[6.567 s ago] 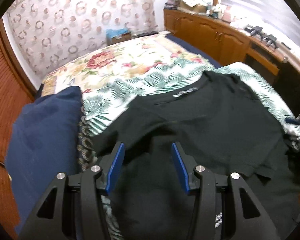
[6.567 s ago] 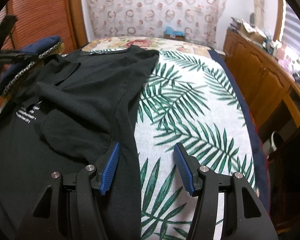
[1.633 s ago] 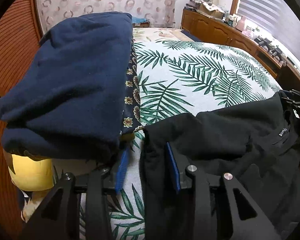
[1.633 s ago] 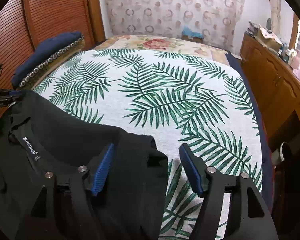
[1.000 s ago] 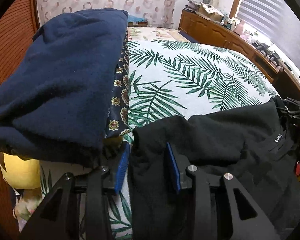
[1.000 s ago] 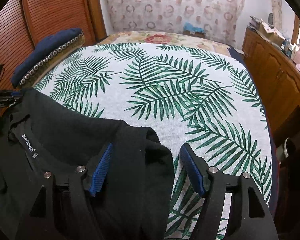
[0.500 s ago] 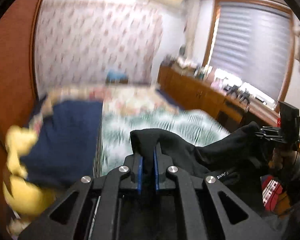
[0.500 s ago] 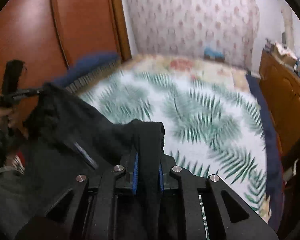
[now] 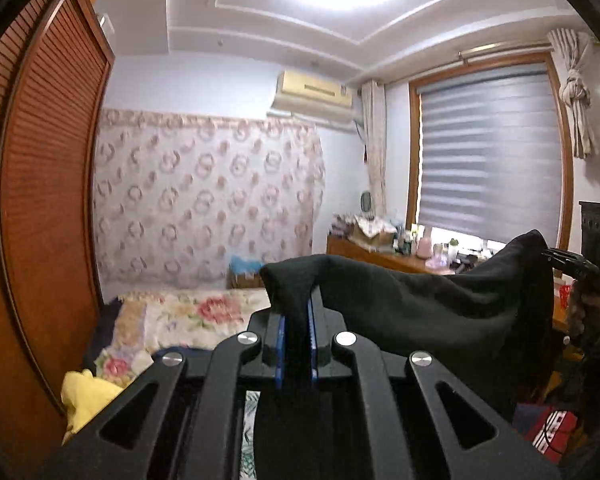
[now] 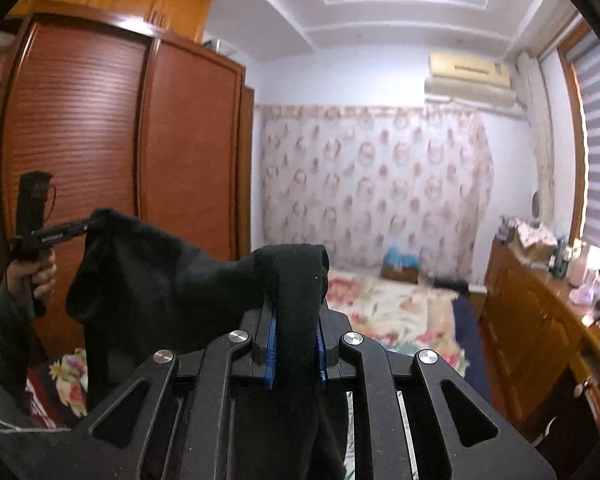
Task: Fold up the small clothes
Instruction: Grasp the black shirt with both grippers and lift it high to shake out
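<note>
A black T-shirt (image 9: pixel 420 304) hangs in the air, stretched between both grippers above the bed. My left gripper (image 9: pixel 296 320) is shut on one upper corner of it, cloth bulging over the blue pads. My right gripper (image 10: pixel 294 320) is shut on the other corner of the black T-shirt (image 10: pixel 152 272). In the left wrist view the right gripper (image 9: pixel 556 258) shows at the far right with a hand (image 9: pixel 584 308) under it. In the right wrist view the left gripper (image 10: pixel 86 224) shows at the far left, held by a hand (image 10: pixel 34 276). The shirt's lower part is hidden.
The bed with a floral cover (image 9: pixel 196 312) lies below and ahead. A wooden louvred wardrobe (image 10: pixel 100 140) stands on the left, a wooden dresser (image 10: pixel 540 320) with clutter on the right under a blinded window (image 9: pixel 488 160). A yellow cloth (image 9: pixel 88 396) lies at the bed's near left.
Both grippers closed on the shirt's corners and rose steeply, lifting the shirt off the leaf-print sheet. Both views tilted up from the bed to the wall and ceiling.
</note>
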